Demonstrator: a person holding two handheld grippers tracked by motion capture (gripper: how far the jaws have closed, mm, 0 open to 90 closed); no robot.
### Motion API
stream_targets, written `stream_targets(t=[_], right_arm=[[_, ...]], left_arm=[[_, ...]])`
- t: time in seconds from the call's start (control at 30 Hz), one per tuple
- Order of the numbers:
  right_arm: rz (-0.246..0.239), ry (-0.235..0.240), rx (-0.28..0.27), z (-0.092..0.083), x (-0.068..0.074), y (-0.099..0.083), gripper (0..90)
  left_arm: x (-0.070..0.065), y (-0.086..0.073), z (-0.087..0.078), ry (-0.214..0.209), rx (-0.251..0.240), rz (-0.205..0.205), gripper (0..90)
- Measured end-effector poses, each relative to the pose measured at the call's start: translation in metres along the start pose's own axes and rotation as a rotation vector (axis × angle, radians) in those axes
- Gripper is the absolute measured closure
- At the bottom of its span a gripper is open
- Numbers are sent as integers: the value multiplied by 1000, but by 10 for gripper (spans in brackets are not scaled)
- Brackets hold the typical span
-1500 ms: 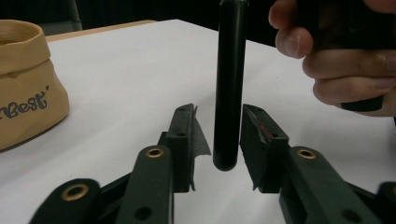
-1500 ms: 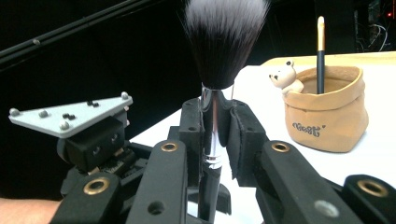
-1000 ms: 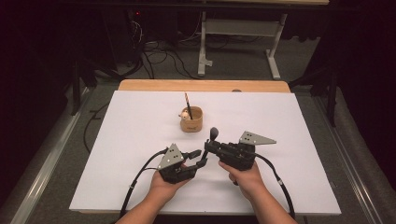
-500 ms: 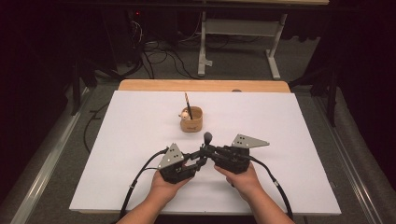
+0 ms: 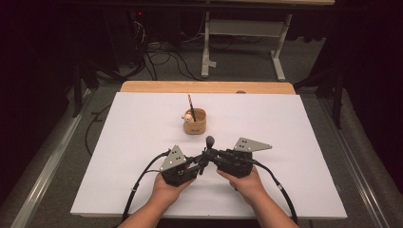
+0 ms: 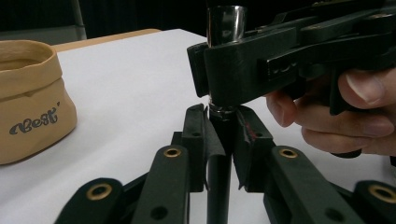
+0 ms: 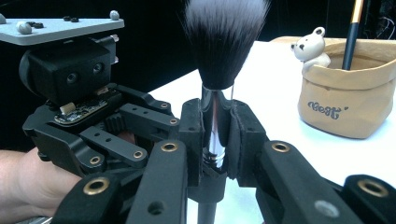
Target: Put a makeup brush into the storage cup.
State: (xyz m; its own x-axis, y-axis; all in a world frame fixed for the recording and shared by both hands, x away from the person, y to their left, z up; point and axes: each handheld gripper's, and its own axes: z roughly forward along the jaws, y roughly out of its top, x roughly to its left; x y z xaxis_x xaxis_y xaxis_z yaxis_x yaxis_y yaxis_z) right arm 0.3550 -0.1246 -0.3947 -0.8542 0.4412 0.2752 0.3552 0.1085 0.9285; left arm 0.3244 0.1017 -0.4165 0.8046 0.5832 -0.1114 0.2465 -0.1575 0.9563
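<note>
The makeup brush [image 5: 209, 142] stands upright just above the white tabletop [image 5: 119, 142], near the person's edge and about midway across, its dark bristle head on top and its shiny metal collar below that. In the right gripper view the bristles [image 7: 224, 37] fan out over the collar, and the right gripper [image 7: 217, 140] is clamped on that collar, its two black pads pressed against either side of the metal. Lower down, the left gripper [image 6: 219, 140] has just been closing its jaws and now pinches the black handle right beneath the collar, so the two claws grip the brush one above the other, almost touching. From above, the two grippers point inward at each other, nose to nose around the brush, the left gripper [image 5: 178, 166] coming in from the left and the right gripper [image 5: 235, 161] from the right, each lying roughly level with its grey three-cornered plate facing up. Both hands wrap around the grips from behind, with the forearms rising from the near edge of the table and angling toward the middle. Farther back on the table, well apart from the hands, sits a small tan pouch [image 5: 195, 122] with a little bear figure [image 7: 312, 46] on its rim and a thin brush handle [image 5: 191, 105] sticking up out of it.
</note>
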Motion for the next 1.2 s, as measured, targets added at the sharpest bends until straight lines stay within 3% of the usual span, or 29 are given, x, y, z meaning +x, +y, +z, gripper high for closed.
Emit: stream_targets(t=[0.6, 1.2], right_arm=[[-13, -6, -5, 0, 1, 0, 783], [-28, -23, -12, -4, 0, 3, 563]], left_arm=[[0, 0, 0, 0, -2, 4, 787], [8, 1, -6, 25, -13, -12, 787]])
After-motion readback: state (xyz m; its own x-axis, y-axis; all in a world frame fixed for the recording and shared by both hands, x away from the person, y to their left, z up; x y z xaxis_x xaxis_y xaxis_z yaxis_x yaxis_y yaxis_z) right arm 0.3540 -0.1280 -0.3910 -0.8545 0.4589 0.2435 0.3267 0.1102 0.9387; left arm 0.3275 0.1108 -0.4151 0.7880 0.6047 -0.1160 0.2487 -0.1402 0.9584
